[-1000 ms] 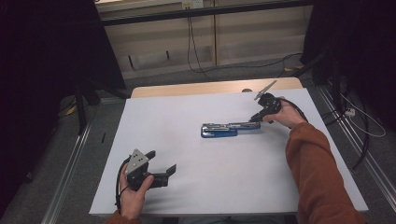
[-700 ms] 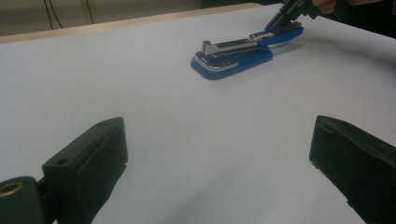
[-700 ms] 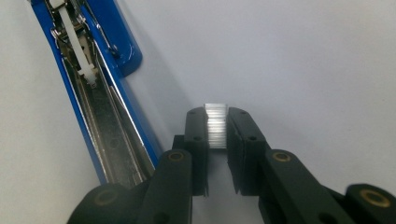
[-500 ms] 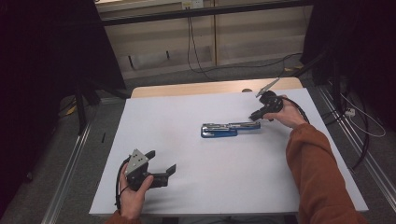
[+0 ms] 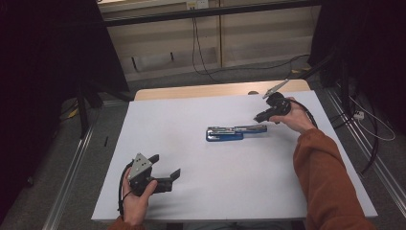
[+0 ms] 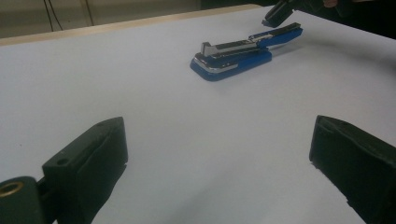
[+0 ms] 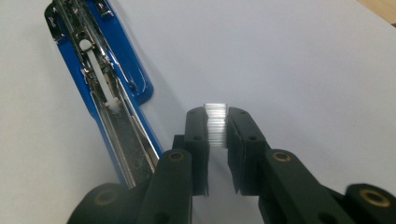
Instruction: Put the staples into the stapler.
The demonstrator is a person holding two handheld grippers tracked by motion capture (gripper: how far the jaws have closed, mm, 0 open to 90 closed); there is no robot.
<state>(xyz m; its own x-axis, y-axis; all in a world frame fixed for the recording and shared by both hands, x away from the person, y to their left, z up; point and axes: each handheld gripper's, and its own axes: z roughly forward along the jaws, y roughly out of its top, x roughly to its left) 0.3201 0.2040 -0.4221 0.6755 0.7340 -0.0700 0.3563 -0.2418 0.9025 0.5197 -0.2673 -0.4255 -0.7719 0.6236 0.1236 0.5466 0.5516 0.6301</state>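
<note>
A blue stapler (image 5: 235, 132) lies swung open flat in the middle of the white table (image 5: 201, 201), its metal staple channel (image 7: 105, 88) facing up. My right gripper (image 5: 261, 116) hovers just right of the stapler's far end, shut on a silver strip of staples (image 7: 216, 122) pinched between its pads. My left gripper (image 5: 166, 171) rests near the table's front left, held in a hand, open and empty. In the left gripper view the stapler (image 6: 243, 49) sits far ahead, with the right gripper's tip (image 6: 275, 16) above its far end.
A bare wooden strip (image 5: 215, 90) runs along the table's far edge. Cables (image 5: 368, 129) trail on the floor to the right, and a dark stand (image 5: 86, 96) is at the left. An orange sleeve (image 5: 325, 177) crosses the table's right side.
</note>
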